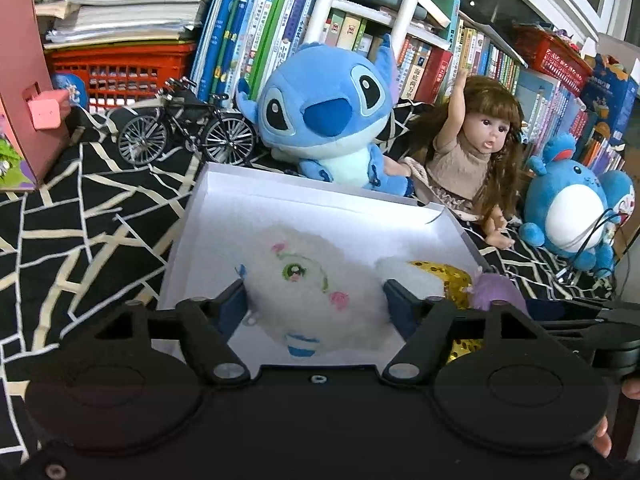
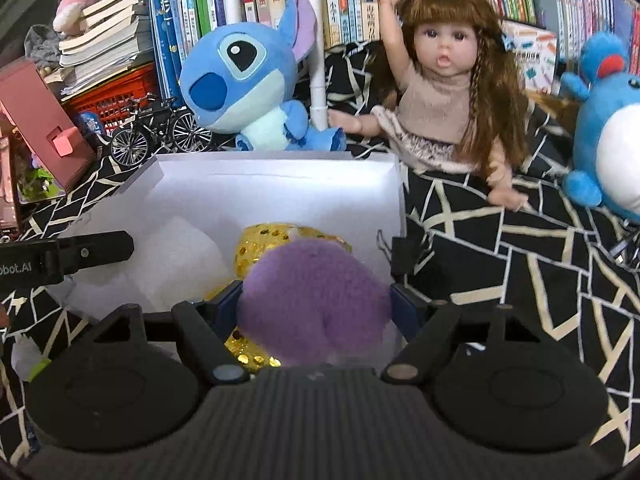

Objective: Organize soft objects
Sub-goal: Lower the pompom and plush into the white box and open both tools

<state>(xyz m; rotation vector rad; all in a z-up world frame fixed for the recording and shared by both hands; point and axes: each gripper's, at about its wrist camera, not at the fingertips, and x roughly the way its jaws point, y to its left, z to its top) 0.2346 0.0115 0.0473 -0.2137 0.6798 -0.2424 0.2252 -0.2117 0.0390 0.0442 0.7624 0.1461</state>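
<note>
My left gripper (image 1: 314,304) straddles the white plush (image 1: 312,292) lying in the white box (image 1: 280,200), jaws wide, barely touching. My right gripper (image 2: 316,312) pinches the purple pompom (image 2: 312,300) over the box. Both look feather-light and squashy, so I'd grip mid-body.

Ahead of you a model bicycle (image 1: 188,128) stands on the black patterned cloth (image 1: 80,220), before a red crate (image 1: 120,68) and shelved books (image 1: 256,20); a doll (image 1: 476,148) sits further right.

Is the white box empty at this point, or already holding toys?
Holding toys. The white box has a white plush lying inside it, with a gold sequinned toy and a purple plush beside it.
</note>
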